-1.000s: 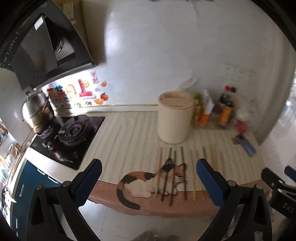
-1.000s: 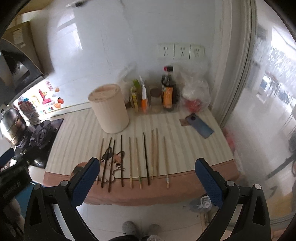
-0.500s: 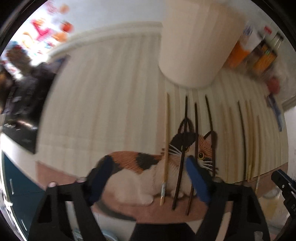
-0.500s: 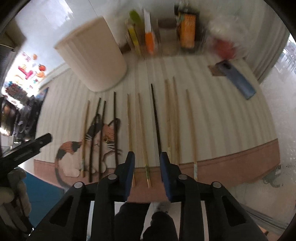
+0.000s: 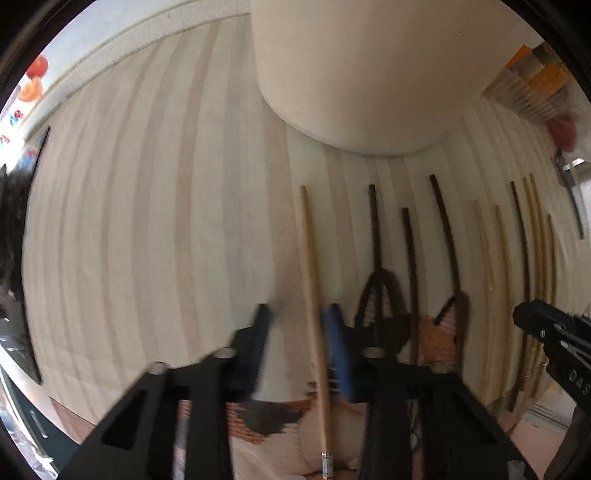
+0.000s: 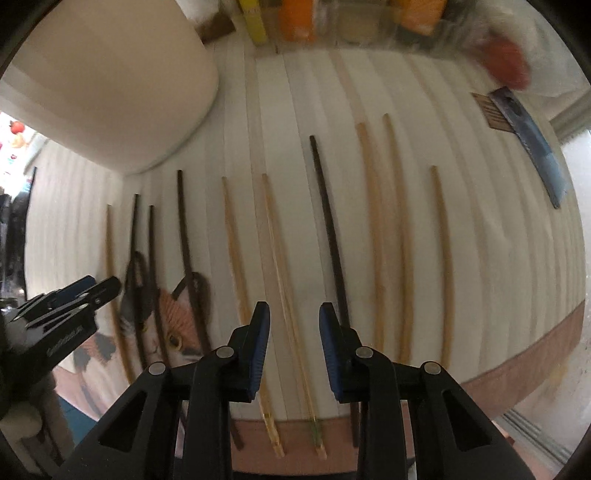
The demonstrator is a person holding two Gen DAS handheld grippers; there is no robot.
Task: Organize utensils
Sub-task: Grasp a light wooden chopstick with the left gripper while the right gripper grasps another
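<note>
Several chopsticks, light wood and dark, lie side by side on a striped mat. My left gripper (image 5: 298, 321) points straight down over the leftmost light chopstick (image 5: 309, 258). Its jaws are closing with that stick between them; the right pad is beside it and a gap still shows on the left. My right gripper (image 6: 293, 321) hovers low over a light chopstick pair (image 6: 275, 236) in the middle of the row. Its jaws stand narrowly parted around the pair, not pressing. A dark chopstick (image 6: 328, 221) lies just right of it.
A tall cream canister (image 5: 351, 74) stands just behind the chopsticks. A cat picture (image 6: 173, 306) is printed on the mat's front left. Bottles (image 6: 295, 18) and a phone (image 6: 532, 140) sit at the back right. The counter's front edge runs just below the chopstick ends.
Both grippers have dropped from high above the counter to just over the chopsticks. Their jaws have narrowed from wide open, each now straddling a chopstick.
</note>
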